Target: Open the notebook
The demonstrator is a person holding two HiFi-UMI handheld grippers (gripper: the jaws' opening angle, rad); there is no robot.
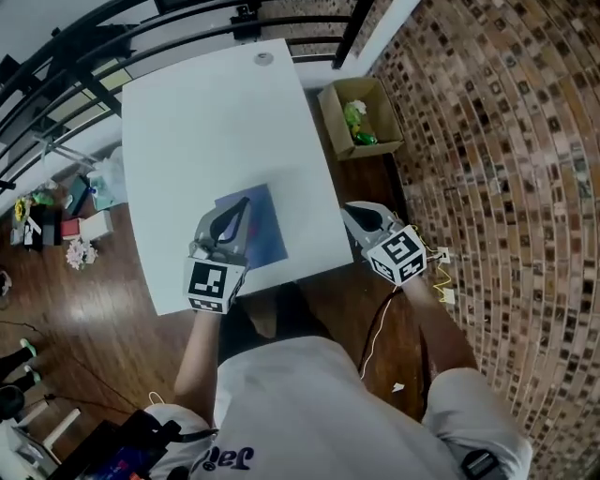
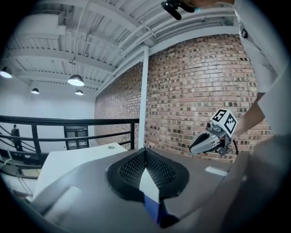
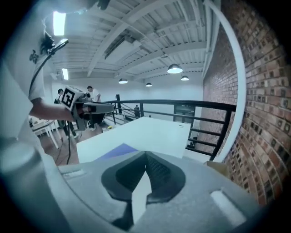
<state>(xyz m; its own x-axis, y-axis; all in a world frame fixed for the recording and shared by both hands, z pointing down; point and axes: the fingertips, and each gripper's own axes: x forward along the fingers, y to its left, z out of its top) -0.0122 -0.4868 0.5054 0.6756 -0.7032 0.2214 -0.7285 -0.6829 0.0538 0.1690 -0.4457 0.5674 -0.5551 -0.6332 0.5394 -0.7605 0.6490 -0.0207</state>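
Observation:
A blue notebook (image 1: pixel 264 228) lies closed on the white table (image 1: pixel 206 122), near its front edge. My left gripper (image 1: pixel 245 202) hovers over the notebook's left part with its jaws shut and nothing in them. In the left gripper view, a strip of the blue notebook (image 2: pixel 153 207) shows below the left gripper (image 2: pixel 145 153). My right gripper (image 1: pixel 348 212) is off the table's right edge, level with the notebook, also shut and empty. The right gripper view looks past the right gripper (image 3: pixel 146 157) onto the notebook (image 3: pixel 119 150) and the left gripper (image 3: pixel 108 108) beyond.
An open cardboard box (image 1: pixel 362 116) with green things inside stands on the floor beside the table's right edge. A black railing (image 1: pixel 187 23) runs behind the table. Small items (image 1: pixel 82 227) lie on the wooden floor to the left. A small round disc (image 1: pixel 263 58) sits at the table's far end.

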